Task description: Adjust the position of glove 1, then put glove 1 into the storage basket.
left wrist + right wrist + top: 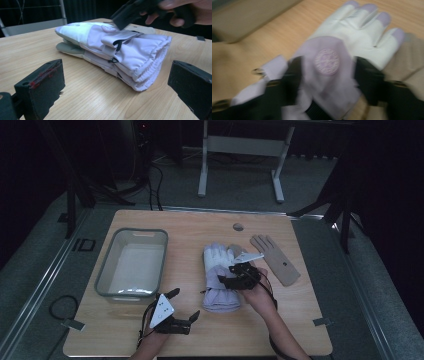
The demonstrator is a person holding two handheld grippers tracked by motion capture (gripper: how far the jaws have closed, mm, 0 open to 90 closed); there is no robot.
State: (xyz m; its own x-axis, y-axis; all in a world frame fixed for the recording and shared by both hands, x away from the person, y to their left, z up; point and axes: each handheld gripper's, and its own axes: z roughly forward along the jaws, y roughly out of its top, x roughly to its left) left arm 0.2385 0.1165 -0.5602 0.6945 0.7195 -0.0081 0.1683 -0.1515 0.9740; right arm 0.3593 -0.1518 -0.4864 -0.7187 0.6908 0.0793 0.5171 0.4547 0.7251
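Releasing cleanly means lifting my right tool (235,275) straight up, jaws kept wide, so the stacked lilac gloves (220,280) stay squared. My left tool (182,307), nearest me, gapes empty just short of their cuffs. The gloves lie mid-counter (200,340); the right tool's jaws, blurred, seem to straddle the top glove's badge. Beyond: tan glove (275,260), grey bin (132,265).

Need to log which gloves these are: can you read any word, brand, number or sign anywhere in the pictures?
Round badge on the lilac glove: lettering too blurred to read.
Small dark mark on the tan glove: too small to read.
Nothing else carries legible text.
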